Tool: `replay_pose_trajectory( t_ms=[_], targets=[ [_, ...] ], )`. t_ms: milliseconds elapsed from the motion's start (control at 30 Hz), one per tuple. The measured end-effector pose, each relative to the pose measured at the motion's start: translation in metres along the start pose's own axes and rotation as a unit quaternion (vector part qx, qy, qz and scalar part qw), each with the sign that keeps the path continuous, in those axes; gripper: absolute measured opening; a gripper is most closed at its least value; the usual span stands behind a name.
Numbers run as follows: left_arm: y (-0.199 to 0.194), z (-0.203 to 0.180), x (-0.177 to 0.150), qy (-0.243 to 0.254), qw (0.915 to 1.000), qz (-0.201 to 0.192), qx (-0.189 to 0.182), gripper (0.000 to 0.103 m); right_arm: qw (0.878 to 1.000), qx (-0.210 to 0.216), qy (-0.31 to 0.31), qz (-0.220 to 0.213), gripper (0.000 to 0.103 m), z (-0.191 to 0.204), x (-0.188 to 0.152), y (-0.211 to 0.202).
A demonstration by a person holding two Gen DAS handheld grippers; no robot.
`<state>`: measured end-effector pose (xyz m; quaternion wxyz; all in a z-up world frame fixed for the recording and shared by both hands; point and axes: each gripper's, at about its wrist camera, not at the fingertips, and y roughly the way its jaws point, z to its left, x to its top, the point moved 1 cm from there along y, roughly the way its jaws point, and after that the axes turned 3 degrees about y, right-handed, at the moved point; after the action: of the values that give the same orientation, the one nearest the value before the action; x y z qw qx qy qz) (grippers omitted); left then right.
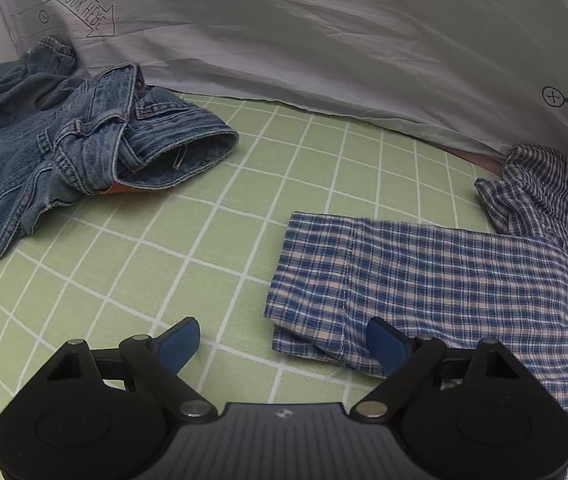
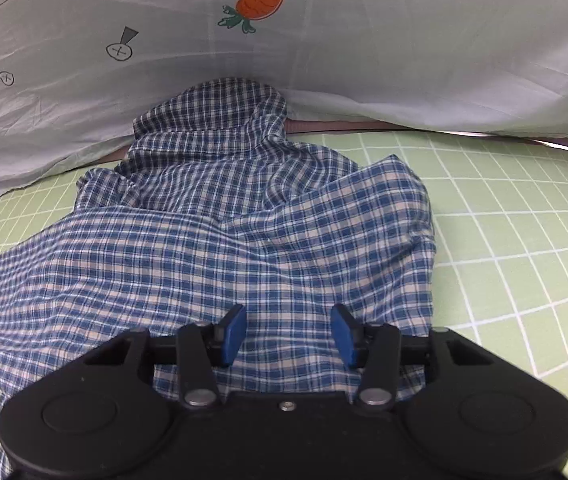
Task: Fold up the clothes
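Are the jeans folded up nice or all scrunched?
Scrunched. The jeans lie in a crumpled heap on the green checked sheet, legs twisted over each other, one cuff gaping open.

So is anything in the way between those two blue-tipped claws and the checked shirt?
Nothing visible is. The right gripper is directly over the plaid shirt, its jaws apart and gripping nothing. The left gripper, wide open, straddles the shirt's edge and the bare green sheet. The jeans lie off to the side.
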<state>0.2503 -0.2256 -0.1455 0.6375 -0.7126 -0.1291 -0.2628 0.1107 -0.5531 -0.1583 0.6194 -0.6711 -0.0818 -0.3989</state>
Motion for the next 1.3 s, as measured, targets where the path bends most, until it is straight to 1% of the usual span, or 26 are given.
replay_pose_trajectory(
  t_ms=[67, 100, 167, 200, 233, 267, 300, 333, 400, 433, 533, 633, 733, 767, 800, 833, 867, 967, 1000, 1033, 1100, 1133, 1167, 1200, 1233, 1300],
  targets=[
    [0.002, -0.003, -0.001, 0.002, 1.0000, -0.008, 0.003, 0.085, 1.000, -0.004, -0.018, -0.001, 0.047, 0.005, -0.002, 0.000],
    [0.002, -0.004, -0.001, 0.003, 0.9999, -0.012, 0.004, 0.083, 1.000, -0.003, -0.025, -0.002, 0.043, 0.007, -0.001, 0.000],
    [0.002, -0.006, -0.002, 0.007, 0.9997, -0.023, 0.004, 0.076, 0.999, 0.010, -0.036, -0.002, 0.021, 0.009, 0.002, 0.002],
    [0.001, -0.007, -0.002, 0.009, 0.9995, -0.029, 0.004, 0.066, 0.999, 0.012, -0.040, 0.000, 0.003, 0.010, 0.003, 0.003],
    [0.001, -0.008, -0.002, 0.012, 0.9993, -0.034, 0.002, 0.051, 0.999, 0.012, -0.045, 0.002, 0.001, 0.010, 0.004, 0.003],
    [0.000, -0.009, -0.001, 0.013, 0.9991, -0.039, -0.003, 0.042, 0.999, 0.013, -0.053, 0.003, 0.001, 0.011, 0.005, 0.003],
    [0.000, -0.008, 0.000, 0.010, 0.9991, -0.039, -0.013, 0.020, 0.998, 0.015, -0.056, 0.002, 0.000, 0.011, 0.006, 0.003],
    [0.000, -0.007, 0.002, 0.001, 0.9990, -0.035, -0.028, 0.015, 0.998, 0.016, -0.053, -0.002, 0.000, 0.010, 0.008, 0.000],
    [-0.004, -0.006, 0.006, -0.007, 0.9985, -0.040, -0.037, 0.010, 0.999, 0.017, -0.039, -0.017, 0.000, 0.007, 0.012, -0.009],
    [-0.010, -0.005, 0.009, -0.010, 0.9979, -0.050, -0.039, 0.009, 0.999, 0.017, -0.033, -0.029, 0.000, 0.006, 0.015, -0.016],
    [-0.040, 0.003, 0.020, -0.023, 0.9941, -0.096, -0.045, 0.009, 0.997, 0.021, -0.020, -0.074, 0.000, 0.005, 0.028, -0.045],
    [-0.076, 0.017, 0.029, -0.042, 0.9873, -0.145, -0.050, 0.009, 0.992, 0.029, -0.037, -0.118, 0.000, 0.013, 0.045, -0.073],
    [-0.083, 0.027, 0.031, -0.054, 0.9859, -0.152, -0.043, 0.009, 0.989, 0.040, -0.048, -0.131, 0.000, 0.022, 0.059, -0.081],
    [-0.085, 0.030, 0.032, -0.058, 0.9857, -0.153, -0.041, 0.009, 0.991, 0.041, -0.042, -0.124, 0.001, 0.022, 0.062, -0.078],
    [-0.084, 0.033, 0.031, -0.063, 0.9857, -0.151, -0.041, 0.009, 0.993, 0.032, -0.035, -0.110, 0.020, 0.020, 0.060, -0.069],
    [-0.082, 0.034, 0.028, -0.067, 0.9858, -0.147, -0.043, 0.009, 0.995, 0.019, -0.031, -0.097, 0.043, 0.018, 0.057, -0.060],
    [-0.080, 0.035, 0.026, -0.072, 0.9859, -0.144, -0.046, 0.009, 0.996, 0.006, -0.027, -0.084, 0.051, 0.015, 0.053, -0.050],
    [-0.075, 0.038, 0.019, -0.083, 0.9861, -0.134, -0.052, 0.009, 0.998, -0.023, -0.017, -0.052, 0.064, 0.007, 0.042, -0.024],
    [-0.074, 0.037, 0.018, -0.082, 0.9863, -0.133, -0.053, 0.009, 0.998, -0.031, -0.011, -0.044, 0.073, 0.004, 0.040, -0.016],
    [-0.073, 0.037, 0.017, -0.082, 0.9866, -0.131, -0.053, 0.009, 0.999, -0.039, -0.001, -0.037, 0.076, 0.000, 0.038, -0.009],
    [-0.070, 0.037, 0.017, -0.082, 0.9871, -0.128, -0.052, 0.009, 0.999, -0.040, 0.019, -0.014, 0.075, -0.010, 0.038, 0.007],
    [-0.069, 0.037, 0.017, -0.081, 0.9874, -0.126, -0.051, 0.009, 0.999, -0.037, 0.027, -0.006, 0.074, -0.013, 0.038, 0.013],
    [-0.067, 0.037, 0.017, -0.081, 0.9876, -0.125, -0.050, 0.009, 0.999, -0.031, 0.030, -0.001, 0.070, -0.015, 0.038, 0.017],
    [-0.066, 0.037, 0.016, -0.080, 0.9879, -0.123, -0.049, 0.009, 0.999, -0.025, 0.030, 0.003, 0.052, -0.016, 0.037, 0.021],
    [-0.066, 0.037, 0.016, -0.079, 0.9881, -0.122, -0.048, 0.009, 0.999, -0.023, 0.026, 0.004, 0.025, -0.016, 0.037, 0.022],
    [-0.065, 0.036, 0.015, -0.078, 0.9884, -0.121, -0.048, 0.009, 1.000, -0.020, 0.017, -0.001, 0.013, -0.015, 0.036, 0.020]
  ],
)
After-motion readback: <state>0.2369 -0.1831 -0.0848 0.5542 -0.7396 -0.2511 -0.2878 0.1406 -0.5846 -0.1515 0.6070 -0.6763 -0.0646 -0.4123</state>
